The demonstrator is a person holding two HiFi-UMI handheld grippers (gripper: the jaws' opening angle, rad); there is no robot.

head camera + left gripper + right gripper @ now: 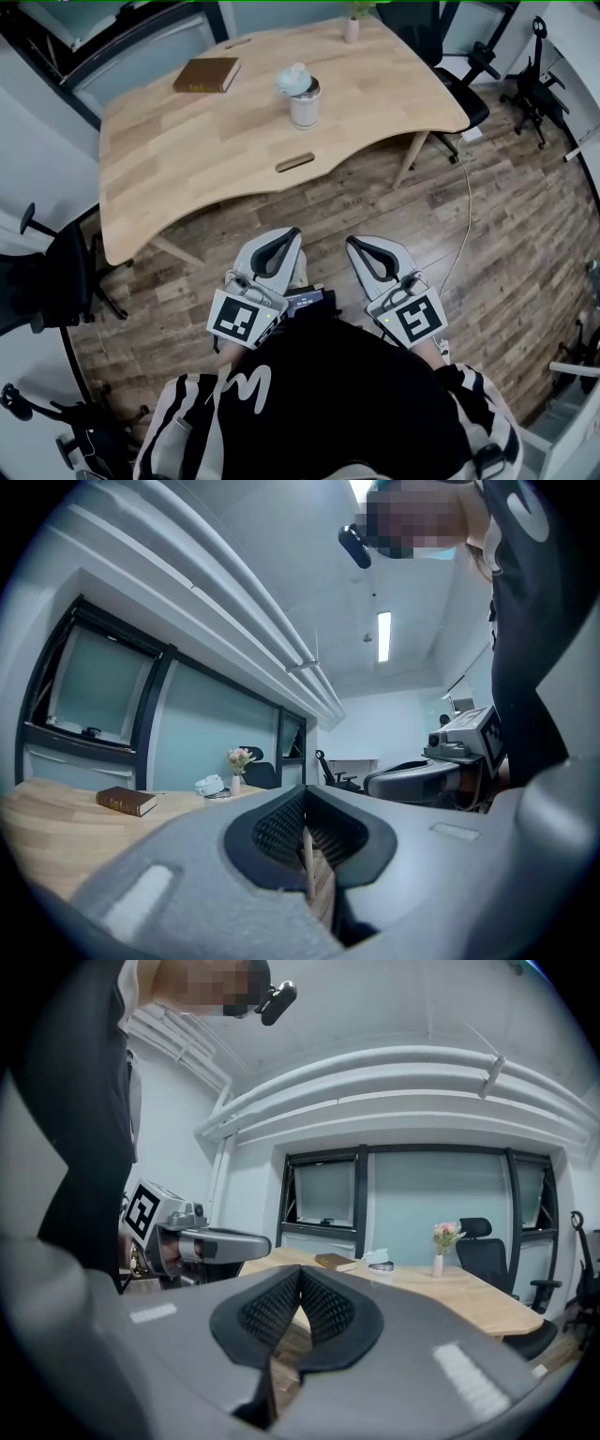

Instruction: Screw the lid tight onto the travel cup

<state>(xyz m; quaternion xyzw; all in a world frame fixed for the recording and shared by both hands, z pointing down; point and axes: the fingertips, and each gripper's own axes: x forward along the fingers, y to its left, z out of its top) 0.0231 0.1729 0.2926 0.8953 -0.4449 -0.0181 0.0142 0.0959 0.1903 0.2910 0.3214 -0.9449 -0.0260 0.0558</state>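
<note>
A white travel cup (pixel 305 106) stands on the wooden table (pixel 187 159), with a pale lid (pixel 293 79) resting loosely on its rim. The cup shows small and far in the left gripper view (pixel 217 790) and in the right gripper view (pixel 381 1266). My left gripper (pixel 289 234) and right gripper (pixel 354 244) are held close to the person's body over the floor, well short of the table. Both point level toward the table and are shut with nothing between the jaws. From the left gripper view, the right gripper (pixel 375 782) is visible.
A brown book (pixel 206 75) lies at the table's back left. A small vase with flowers (pixel 352 23) stands at the far edge. Office chairs sit at left (pixel 47 272) and behind the table (pixel 450 56). A cable (pixel 466 202) runs across the wooden floor.
</note>
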